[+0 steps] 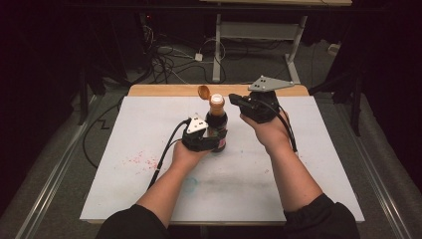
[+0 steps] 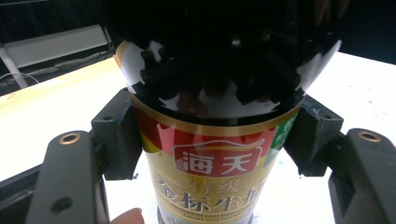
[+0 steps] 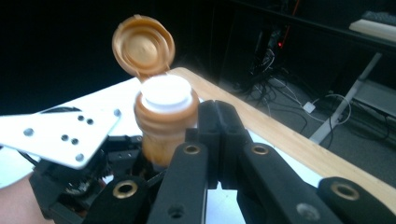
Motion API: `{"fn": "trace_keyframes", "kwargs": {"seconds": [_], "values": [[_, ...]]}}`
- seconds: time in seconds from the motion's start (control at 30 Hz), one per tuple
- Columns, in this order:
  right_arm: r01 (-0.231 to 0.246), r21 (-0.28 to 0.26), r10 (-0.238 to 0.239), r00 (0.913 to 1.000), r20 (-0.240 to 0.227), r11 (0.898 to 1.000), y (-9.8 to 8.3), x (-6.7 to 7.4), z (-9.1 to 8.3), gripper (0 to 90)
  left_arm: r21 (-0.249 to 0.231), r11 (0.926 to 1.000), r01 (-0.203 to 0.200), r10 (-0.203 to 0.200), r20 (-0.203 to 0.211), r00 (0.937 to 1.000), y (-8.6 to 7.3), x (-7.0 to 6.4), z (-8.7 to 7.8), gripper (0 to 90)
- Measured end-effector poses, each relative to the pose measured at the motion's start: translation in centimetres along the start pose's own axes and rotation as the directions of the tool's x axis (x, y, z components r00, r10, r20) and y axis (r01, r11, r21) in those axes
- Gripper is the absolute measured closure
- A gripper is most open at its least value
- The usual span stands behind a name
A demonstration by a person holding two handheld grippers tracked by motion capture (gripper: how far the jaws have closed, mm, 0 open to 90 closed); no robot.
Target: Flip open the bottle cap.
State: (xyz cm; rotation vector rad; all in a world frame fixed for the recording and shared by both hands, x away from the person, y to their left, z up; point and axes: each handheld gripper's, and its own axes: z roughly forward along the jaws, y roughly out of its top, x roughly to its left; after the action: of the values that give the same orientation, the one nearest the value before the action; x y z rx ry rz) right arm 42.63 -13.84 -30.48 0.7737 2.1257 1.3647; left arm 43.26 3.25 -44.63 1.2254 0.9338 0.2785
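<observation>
Gripping a dark sauce bottle [image 1: 217,127] upright near the middle of the white table [image 1: 298,169], neck pointing straight up.

Clamping the left gripper [image 2: 205,140] on the glossy round body at its red-and-gold label, pads pressing both sides; resting the right gripper [image 3: 219,135], jaws fully together and holding nothing, just beside the ribbed golden-brown neck, under the hinged flip cap [image 3: 143,45] standing open over a flat white spout.

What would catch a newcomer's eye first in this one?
The dark sauce bottle standing mid-table, clamped at its label by the left tongs. Its gold flip cap stands open above a white spout, with the shut right tongs close beside the neck.
</observation>
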Motion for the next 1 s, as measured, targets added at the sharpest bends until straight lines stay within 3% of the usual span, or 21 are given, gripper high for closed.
{"fn": "trace_keyframes", "kwargs": {"seconds": [0.27,0.43,0.7,1.0], "values": [[-0.024,0.008,0.024,0.9997,-0.002,1.0,-2.0,-0.5,0.0,89.7,0.002,1.0,-0.001,0.001,-0.001,1.0,0.0,0.0,0.0,28.9],[-0.034,0.01,0.034,0.9993,-0.012,0.999,-3.2,-0.5,0.0,81.8,0.005,1.0,-0.002,0.002,-0.001,1.0,0.0,0.0,0.0,28.8],[-0.069,0.017,0.069,0.9973,-0.024,0.998,-5.8,-0.5,-0.2,55.6,0.007,1.0,0.0,0.0,-0.001,1.0,0.1,0.0,-0.1,28.6],[-0.11,0.034,0.11,0.994,-0.001,0.993,-10.3,-0.5,-0.4,26.1,0.006,1.0,0.004,-0.004,-0.004,1.0,0.1,0.0,0.0,28.3]]}}
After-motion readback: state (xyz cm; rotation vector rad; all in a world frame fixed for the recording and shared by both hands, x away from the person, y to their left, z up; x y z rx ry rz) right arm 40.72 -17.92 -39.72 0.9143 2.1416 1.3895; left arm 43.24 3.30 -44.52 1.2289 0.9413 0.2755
